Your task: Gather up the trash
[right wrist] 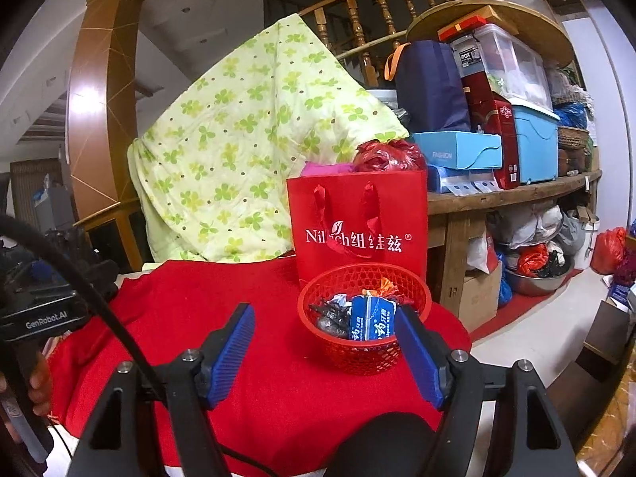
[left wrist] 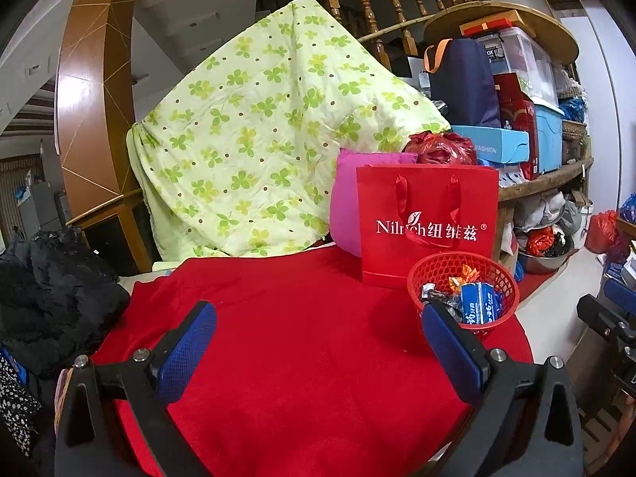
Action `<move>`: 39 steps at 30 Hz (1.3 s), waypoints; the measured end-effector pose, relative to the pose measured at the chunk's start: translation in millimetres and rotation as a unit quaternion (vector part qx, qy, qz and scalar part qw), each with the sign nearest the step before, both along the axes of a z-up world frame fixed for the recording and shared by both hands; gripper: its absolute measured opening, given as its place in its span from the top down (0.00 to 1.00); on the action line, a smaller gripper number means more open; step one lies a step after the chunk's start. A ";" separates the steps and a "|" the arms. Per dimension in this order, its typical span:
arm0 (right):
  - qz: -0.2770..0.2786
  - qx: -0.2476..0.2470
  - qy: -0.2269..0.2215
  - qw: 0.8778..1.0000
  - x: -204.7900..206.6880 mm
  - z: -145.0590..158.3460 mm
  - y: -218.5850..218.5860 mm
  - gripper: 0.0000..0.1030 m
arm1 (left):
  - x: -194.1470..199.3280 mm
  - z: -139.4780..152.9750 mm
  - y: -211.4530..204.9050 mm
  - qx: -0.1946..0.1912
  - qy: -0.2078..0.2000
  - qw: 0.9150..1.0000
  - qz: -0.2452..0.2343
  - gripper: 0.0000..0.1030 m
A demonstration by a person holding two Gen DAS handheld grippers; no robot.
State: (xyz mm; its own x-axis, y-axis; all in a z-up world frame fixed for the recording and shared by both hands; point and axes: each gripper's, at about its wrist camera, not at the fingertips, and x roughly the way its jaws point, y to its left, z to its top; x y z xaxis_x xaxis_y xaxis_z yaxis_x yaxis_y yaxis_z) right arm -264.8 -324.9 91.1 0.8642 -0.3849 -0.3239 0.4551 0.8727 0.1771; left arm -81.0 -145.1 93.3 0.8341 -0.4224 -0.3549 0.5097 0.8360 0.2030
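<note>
Nearest, both grippers hover over the red cloth (left wrist: 302,318) with jaws spread wide and nothing between the blue pads. The right gripper (right wrist: 324,342) points straight at the red basket (right wrist: 363,353), its right pad just beside the basket's near rim; the left gripper (left wrist: 318,342) sits off to the basket's left, so that view shows the basket (left wrist: 497,278) only past its right pad. The basket holds the trash: a blue wrapper (right wrist: 371,316), dark crumpled foil (right wrist: 330,314) and an orange scrap (right wrist: 387,287). Only the right view shows a hand (right wrist: 39,373) on the other device, far left of the basket. The basket stands near the cloth's right edge; left of it the cloth lies bare. Just behind the basket stands a red paper bag (right wrist: 357,222), beyond that a green clover quilt (right wrist: 246,139), and right of it cluttered shelves (right wrist: 512,187).
</note>
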 end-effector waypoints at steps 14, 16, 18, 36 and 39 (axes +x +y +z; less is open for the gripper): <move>-0.004 0.010 0.003 1.000 11.3 -1.8 3.8 0.26 | 2.0 -7.8 2.4 0.005 0.018 1.000 0.002 0.01; -0.002 0.007 0.005 1.000 13.8 -2.6 6.3 0.26 | 2.0 -9.2 2.6 0.007 0.019 1.000 0.001 0.01; -0.002 0.003 0.007 1.000 15.2 -3.1 8.2 0.26 | 2.1 -10.0 2.9 0.007 0.019 1.000 0.001 0.01; -0.003 0.005 0.009 1.000 16.6 -1.2 7.3 0.26 | -2.9 -15.0 3.7 0.014 0.023 1.000 -0.012 0.01; -0.006 0.008 0.011 1.000 17.7 -0.9 3.8 0.26 | -2.6 -15.8 3.9 0.015 0.024 1.000 -0.012 0.01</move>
